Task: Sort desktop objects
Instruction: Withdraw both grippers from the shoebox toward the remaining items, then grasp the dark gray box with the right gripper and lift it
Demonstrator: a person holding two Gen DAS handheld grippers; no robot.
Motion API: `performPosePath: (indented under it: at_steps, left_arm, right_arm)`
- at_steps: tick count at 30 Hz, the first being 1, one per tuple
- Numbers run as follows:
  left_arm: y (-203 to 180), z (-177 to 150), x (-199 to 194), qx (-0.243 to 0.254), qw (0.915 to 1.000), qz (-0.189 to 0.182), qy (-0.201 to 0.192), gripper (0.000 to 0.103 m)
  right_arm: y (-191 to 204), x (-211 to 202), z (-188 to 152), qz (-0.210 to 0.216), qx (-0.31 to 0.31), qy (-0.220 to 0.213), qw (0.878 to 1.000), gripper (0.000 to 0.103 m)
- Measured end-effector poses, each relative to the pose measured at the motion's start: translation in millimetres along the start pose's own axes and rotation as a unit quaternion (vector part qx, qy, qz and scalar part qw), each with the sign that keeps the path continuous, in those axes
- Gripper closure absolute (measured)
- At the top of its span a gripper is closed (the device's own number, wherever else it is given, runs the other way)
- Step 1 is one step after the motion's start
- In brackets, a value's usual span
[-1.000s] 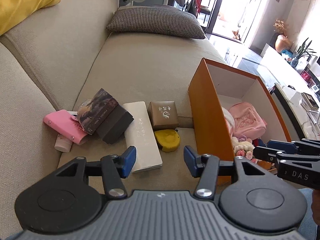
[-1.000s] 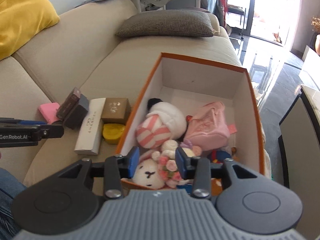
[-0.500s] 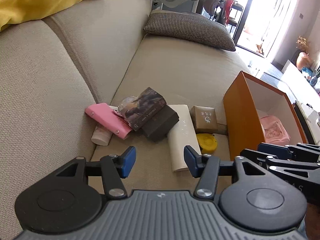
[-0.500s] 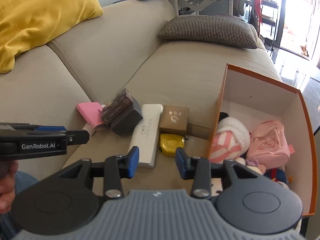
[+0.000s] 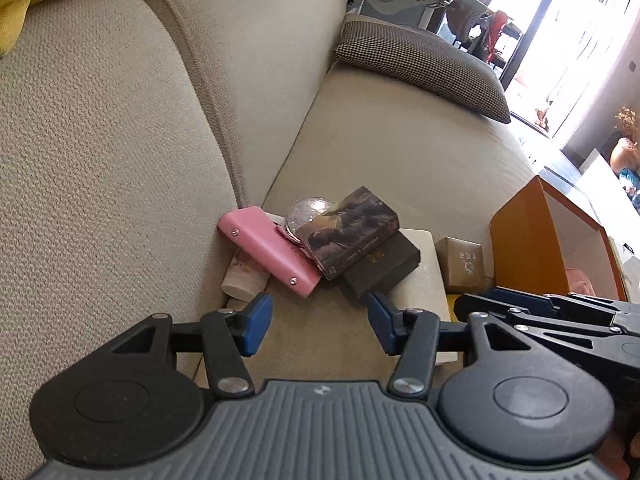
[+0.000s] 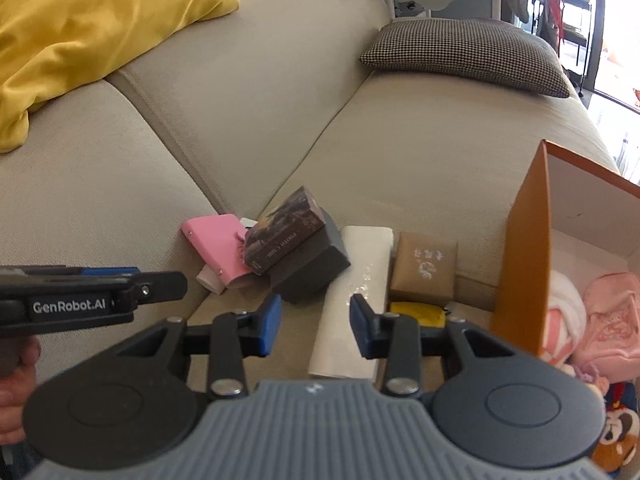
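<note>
Orange box (image 6: 520,280) is already holding the plush toys (image 6: 580,320) while the pink case (image 5: 266,250), books and small boxes are still sitting on the sofa (image 5: 380,152), with both the left gripper (image 5: 318,320) and right gripper (image 6: 314,322) hovering open-jawed, gripping nothing, so sorting's looking maybe half done.

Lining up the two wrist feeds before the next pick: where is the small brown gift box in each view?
Left wrist: the small brown gift box sits right of centre, between the long white box and the orange storage box.
Right wrist: it lies just right of centre, above the yellow item.
Shared landmark: the pink case against the sofa back.
</note>
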State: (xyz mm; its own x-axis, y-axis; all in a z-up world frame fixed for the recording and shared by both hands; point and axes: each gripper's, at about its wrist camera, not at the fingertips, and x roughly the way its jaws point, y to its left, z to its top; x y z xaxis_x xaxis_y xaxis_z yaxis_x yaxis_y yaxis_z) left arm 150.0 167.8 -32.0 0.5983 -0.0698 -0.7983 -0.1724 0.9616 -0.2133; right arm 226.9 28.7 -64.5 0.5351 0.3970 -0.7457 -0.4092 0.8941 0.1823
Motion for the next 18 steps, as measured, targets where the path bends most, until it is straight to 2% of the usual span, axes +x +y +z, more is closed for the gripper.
performPosePath:
  at_steps: [3, 9, 13, 16, 18]
  left_arm:
    - [4, 9, 11, -0.001, 1.0, 0.003, -0.002, 0.041]
    - [-8, 28, 37, 0.064, 0.9979, 0.002, 0.003, 0.041]
    - [-18, 32, 59, 0.101, 0.9948, 0.01, 0.008, 0.041]
    - [-26, 32, 70, 0.129, 0.9914, 0.023, 0.007, 0.041]
    - [-31, 32, 76, 0.143, 0.9894, 0.021, 0.008, 0.041]
  right_arm:
    - [4, 21, 10, 0.007, -0.005, 0.007, 1.0, 0.062]
    - [-7, 59, 29, 0.001, -0.001, 0.031, 1.0, 0.068]
    - [-18, 80, 45, 0.003, 0.004, 0.04, 0.999, 0.068]
    - [-24, 91, 57, 0.006, 0.014, 0.036, 0.999, 0.072]
    - [-26, 97, 63, 0.006, 0.014, 0.033, 0.999, 0.08]
